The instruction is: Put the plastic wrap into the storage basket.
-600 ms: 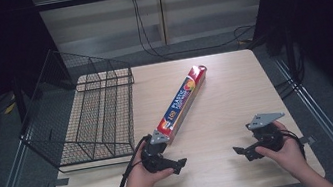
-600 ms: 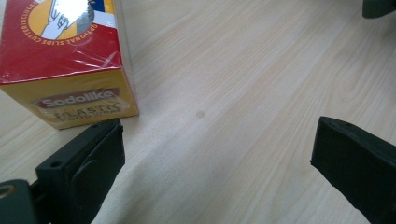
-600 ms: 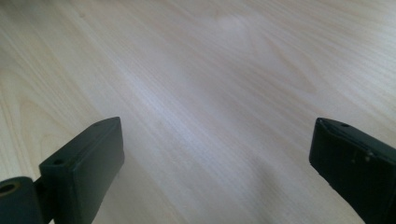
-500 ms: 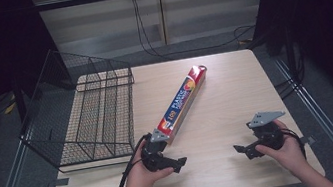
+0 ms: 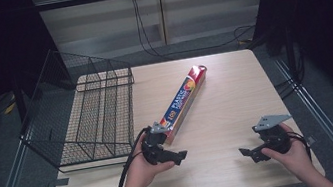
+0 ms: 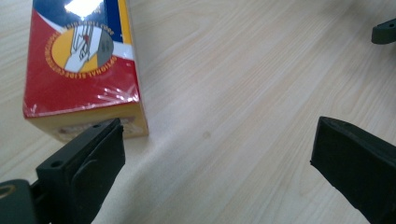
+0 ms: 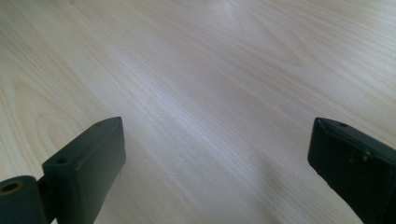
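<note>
Here the left claw [image 6: 212,154], jaws spread, sits beside the near end of the foil box [image 5: 183,102] on the bench [image 5: 234,88]; the right claw [image 7: 215,163] hovers spread over bare wood.

L gripper [image 6: 212,154], R gripper [image 7: 215,154] — jaws wide apart.

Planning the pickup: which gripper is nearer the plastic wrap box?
Left. The left gripper sits beside the plastic wrap box at its near end; the right gripper is well off to its right.
</note>
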Tool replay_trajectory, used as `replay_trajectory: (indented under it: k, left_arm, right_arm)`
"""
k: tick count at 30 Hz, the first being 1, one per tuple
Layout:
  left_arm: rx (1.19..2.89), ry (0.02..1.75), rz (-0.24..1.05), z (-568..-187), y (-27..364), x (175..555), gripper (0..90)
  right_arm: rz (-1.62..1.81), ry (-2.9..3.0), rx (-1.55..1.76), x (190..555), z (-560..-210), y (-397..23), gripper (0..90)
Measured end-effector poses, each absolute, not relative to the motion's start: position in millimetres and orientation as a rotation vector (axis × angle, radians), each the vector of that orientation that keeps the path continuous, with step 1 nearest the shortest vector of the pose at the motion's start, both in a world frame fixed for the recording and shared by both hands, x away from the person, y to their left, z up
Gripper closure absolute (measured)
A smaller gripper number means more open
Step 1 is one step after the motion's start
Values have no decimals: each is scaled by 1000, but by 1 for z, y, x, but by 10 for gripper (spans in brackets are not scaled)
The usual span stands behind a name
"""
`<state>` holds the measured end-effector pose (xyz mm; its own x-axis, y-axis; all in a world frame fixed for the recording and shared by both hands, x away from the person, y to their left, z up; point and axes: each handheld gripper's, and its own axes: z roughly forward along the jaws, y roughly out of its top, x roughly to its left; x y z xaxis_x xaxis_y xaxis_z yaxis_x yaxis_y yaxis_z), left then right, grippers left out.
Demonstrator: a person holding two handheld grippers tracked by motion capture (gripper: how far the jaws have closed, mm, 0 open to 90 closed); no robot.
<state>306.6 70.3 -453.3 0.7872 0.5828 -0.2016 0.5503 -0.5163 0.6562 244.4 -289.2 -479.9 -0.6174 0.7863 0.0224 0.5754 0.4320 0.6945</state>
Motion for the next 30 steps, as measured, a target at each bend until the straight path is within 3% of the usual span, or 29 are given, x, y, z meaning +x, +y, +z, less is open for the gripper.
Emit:
replay_trajectory:
  k: [30]
  left_arm:
    - [2231,897,63,-420,55,352,45]
  right_arm:
    - [985,2336,1201,243,-478,-298,53]
